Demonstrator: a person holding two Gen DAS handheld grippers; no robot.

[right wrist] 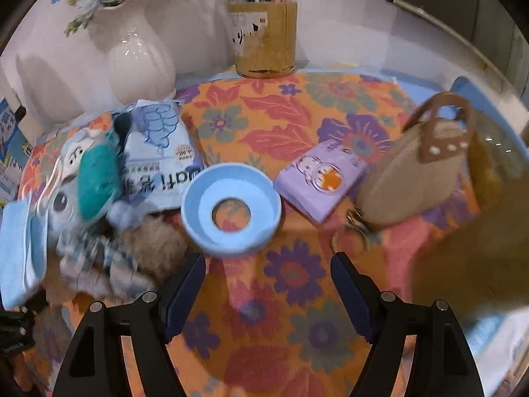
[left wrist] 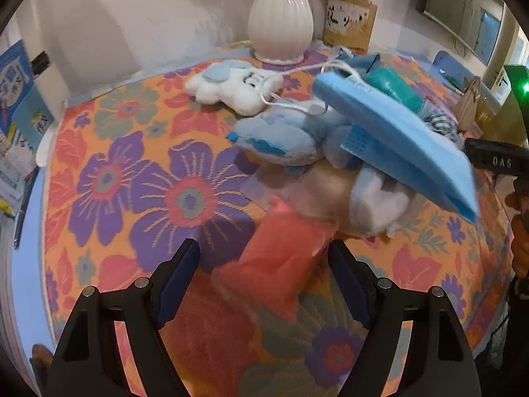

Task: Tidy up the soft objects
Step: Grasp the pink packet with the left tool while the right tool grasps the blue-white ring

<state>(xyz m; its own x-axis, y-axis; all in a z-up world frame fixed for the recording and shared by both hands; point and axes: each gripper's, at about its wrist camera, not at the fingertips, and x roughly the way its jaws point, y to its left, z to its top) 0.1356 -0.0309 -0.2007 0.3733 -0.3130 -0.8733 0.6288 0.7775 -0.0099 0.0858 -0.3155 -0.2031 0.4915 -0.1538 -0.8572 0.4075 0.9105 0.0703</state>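
In the left wrist view my left gripper (left wrist: 264,248) points down at the flowered tablecloth (left wrist: 148,178), jaws open. A blurred coral-orange soft pouch (left wrist: 277,264) lies between the fingers; the pads do not press on it. Beyond it is a heap of soft things: a blue plush (left wrist: 281,139), a white fluffy toy (left wrist: 377,205), a flat light-blue felt piece (left wrist: 396,139) and a white cloud plush (left wrist: 231,87). In the right wrist view my right gripper (right wrist: 267,258) is open with only cloth between its fingers. A soft blue ring (right wrist: 231,208) lies just ahead of its left fingertip.
A white vase (right wrist: 135,56) and a pen holder (right wrist: 264,36) stand at the back by the wall. A blue tissue pack (right wrist: 158,152), a purple pack (right wrist: 320,178) and a tan handbag (right wrist: 420,172) flank the ring. Papers (left wrist: 20,106) line the left edge.
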